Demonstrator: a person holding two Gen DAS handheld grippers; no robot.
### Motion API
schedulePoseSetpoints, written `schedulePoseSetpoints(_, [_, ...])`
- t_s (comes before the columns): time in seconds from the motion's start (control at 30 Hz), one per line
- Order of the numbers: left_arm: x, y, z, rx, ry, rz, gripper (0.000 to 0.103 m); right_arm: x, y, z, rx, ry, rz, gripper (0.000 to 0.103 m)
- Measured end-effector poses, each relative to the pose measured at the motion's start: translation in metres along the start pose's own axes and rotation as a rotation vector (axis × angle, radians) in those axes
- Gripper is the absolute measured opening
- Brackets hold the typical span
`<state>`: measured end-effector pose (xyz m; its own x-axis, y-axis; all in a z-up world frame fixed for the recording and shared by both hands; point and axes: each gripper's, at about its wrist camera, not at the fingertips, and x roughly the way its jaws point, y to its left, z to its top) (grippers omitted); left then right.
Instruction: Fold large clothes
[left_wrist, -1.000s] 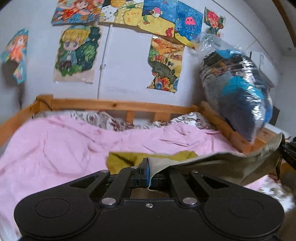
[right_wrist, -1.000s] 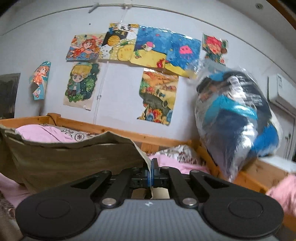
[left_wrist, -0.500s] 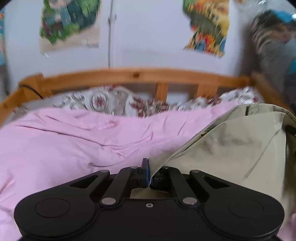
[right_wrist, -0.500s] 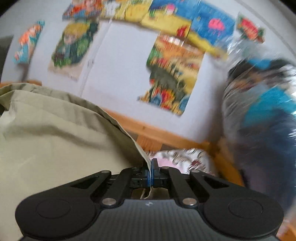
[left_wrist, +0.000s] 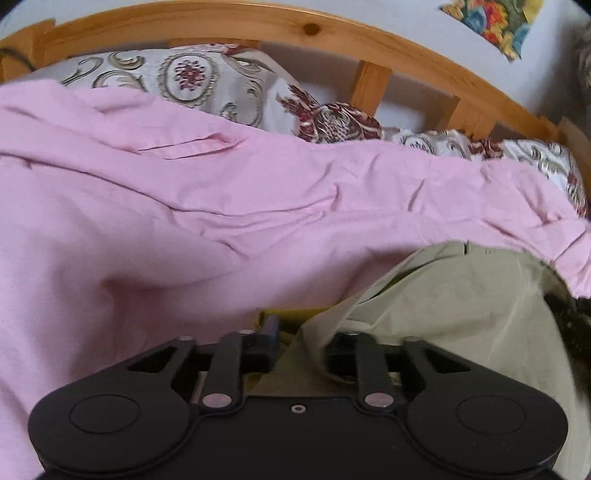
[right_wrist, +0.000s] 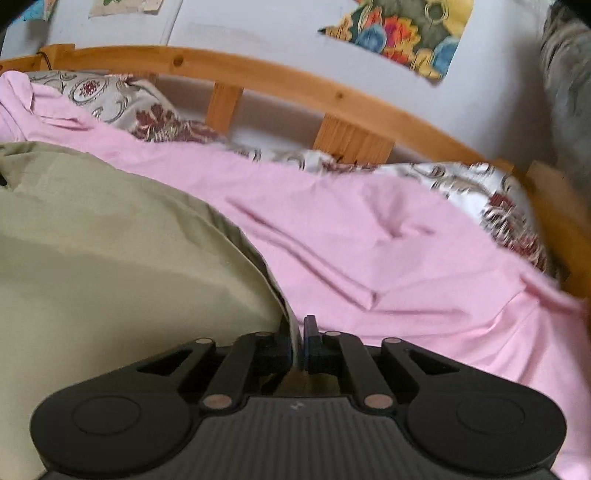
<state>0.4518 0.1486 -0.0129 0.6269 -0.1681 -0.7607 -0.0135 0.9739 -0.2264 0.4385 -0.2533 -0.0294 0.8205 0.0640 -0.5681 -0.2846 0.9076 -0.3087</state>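
A large khaki garment (left_wrist: 454, 306) lies low on the pink sheet (left_wrist: 184, 206) at the lower right of the left wrist view. My left gripper (left_wrist: 301, 343) has its jaws opening; a corner of the garment sits between them and drapes over the right finger, with no pad pressing it. In the right wrist view the same garment (right_wrist: 110, 251) fills the left half. My right gripper (right_wrist: 298, 341) is at its right edge, jaws opening by a narrow gap, with the hem hanging loose in that gap. A yellow-olive strip (left_wrist: 291, 314) shows under the corner.
A wooden bed rail (left_wrist: 258, 26) with slats runs along the far side, and patterned pillows (left_wrist: 207, 85) lie against it. The rail (right_wrist: 295, 85) bends round the right end of the bed. Posters hang on the wall (right_wrist: 402, 33). A dark blurred shape (left_wrist: 570, 325) sits at the garment's right edge.
Both grippers came down and forward from a raised hold to just over the bed, carrying the garment onto the pink sheet. Both were shut on the cloth; their jaws now stand apart.
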Motion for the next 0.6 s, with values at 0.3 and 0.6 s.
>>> schedulePoseSetpoints(0.3, [-0.067,0.023,-0.006,-0.099,-0.215,-0.022,0.101,-0.056,-0.038,0.002,0.085,-0.079,-0.01,0.094])
schedulePoseSetpoints(0.6, [-0.12,0.007,-0.028,-0.083,-0.386,-0.069,0.102,-0.105,-0.022,-0.009,-0.016,-0.153,0.028,0.103])
